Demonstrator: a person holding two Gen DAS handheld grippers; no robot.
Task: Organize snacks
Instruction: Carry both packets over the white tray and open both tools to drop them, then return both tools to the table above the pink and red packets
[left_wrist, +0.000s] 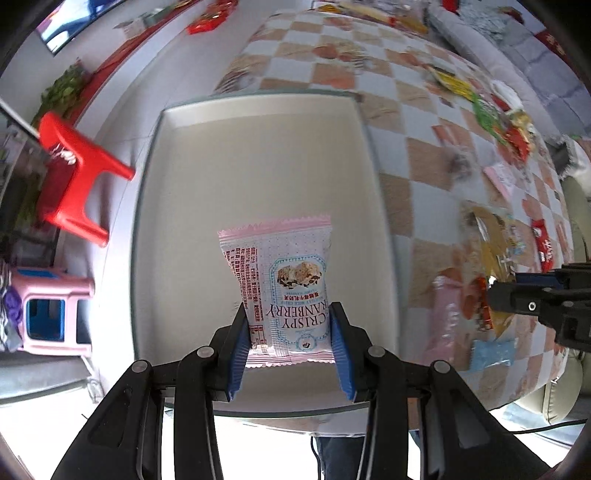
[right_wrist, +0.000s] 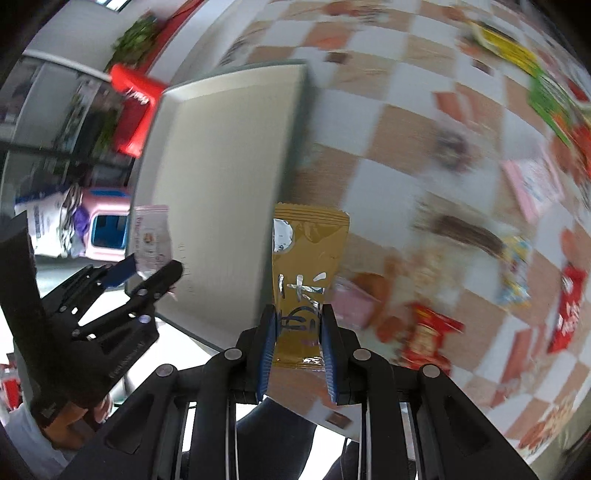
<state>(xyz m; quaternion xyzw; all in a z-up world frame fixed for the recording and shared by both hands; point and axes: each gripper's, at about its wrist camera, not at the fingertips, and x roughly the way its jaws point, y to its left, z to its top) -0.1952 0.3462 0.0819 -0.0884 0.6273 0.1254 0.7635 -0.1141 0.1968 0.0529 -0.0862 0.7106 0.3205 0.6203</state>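
Observation:
My left gripper (left_wrist: 289, 334) is shut on a pink and white cranberry crisp packet (left_wrist: 284, 280) and holds it over the near part of a white tray (left_wrist: 207, 177). In the right wrist view the left gripper (right_wrist: 147, 271) with that packet (right_wrist: 150, 236) shows at the tray's near left edge (right_wrist: 221, 155). My right gripper (right_wrist: 297, 339) is shut on a gold snack packet (right_wrist: 306, 266), held upright just right of the tray's near corner. The right gripper (left_wrist: 517, 295) shows at the right edge of the left wrist view.
The tray lies on a checkered cloth (left_wrist: 417, 155) with several loose snack packets at the right, red ones (right_wrist: 428, 336) (right_wrist: 569, 306) and a green and yellow pile (left_wrist: 495, 122). A red stool (left_wrist: 70, 173) and a pink stool (left_wrist: 48, 306) stand left, off the table.

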